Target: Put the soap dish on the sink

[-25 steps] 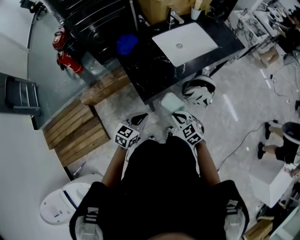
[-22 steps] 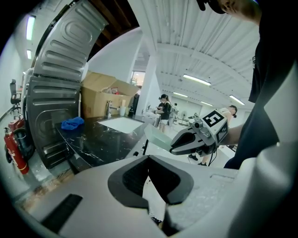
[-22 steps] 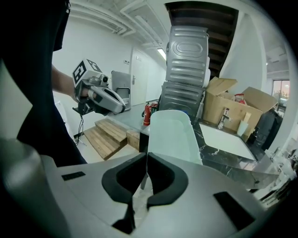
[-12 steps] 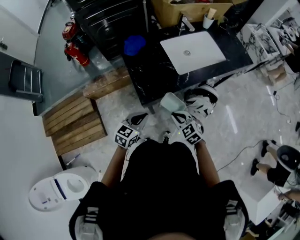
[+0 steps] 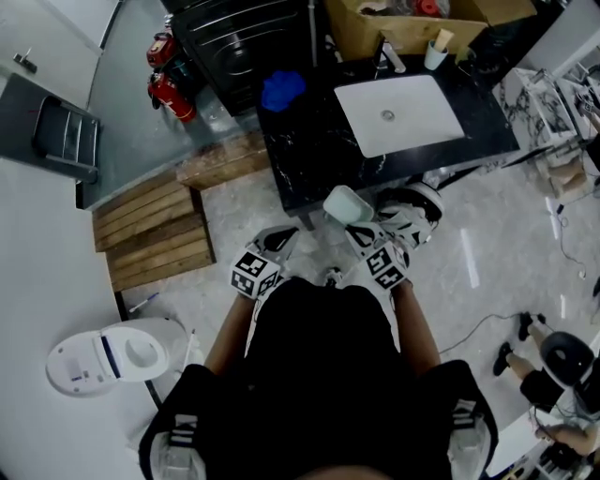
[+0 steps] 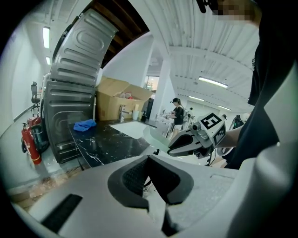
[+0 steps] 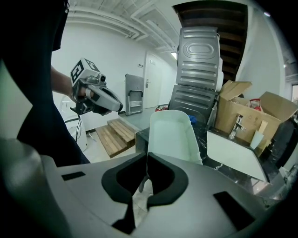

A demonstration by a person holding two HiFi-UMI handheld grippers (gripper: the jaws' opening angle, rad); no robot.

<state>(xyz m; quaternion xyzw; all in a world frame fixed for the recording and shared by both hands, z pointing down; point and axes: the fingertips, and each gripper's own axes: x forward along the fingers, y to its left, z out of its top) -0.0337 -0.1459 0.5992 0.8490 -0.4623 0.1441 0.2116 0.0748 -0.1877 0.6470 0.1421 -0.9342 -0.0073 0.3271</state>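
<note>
A pale green soap dish [image 5: 343, 203] stands tilted up in my right gripper [image 5: 361, 228], which is shut on its near edge, just short of the black marble counter [image 5: 309, 155]. In the right gripper view the soap dish [image 7: 172, 136] rises above the jaws, with the white sink [image 7: 234, 152] to its right. The sink [image 5: 397, 114] is set into the counter beyond the dish. My left gripper [image 5: 278, 238] hangs beside the right one, shut and holding nothing. The left gripper view shows the right gripper [image 6: 193, 141] with the dish [image 6: 155, 135].
A blue cloth [image 5: 283, 91] lies on the counter's left end. A faucet [image 5: 389, 56], a cup [image 5: 435, 52] and a cardboard box [image 5: 375, 28] stand behind the sink. A white helmet-like object [image 5: 415, 206], wooden steps [image 5: 155, 230], fire extinguishers [image 5: 171, 82] and a white device [image 5: 103, 352] are on the floor.
The counter and sink have shifted right and slightly nearer in the head view as the person moves. Both grippers keep the same pose, the dish still held.
</note>
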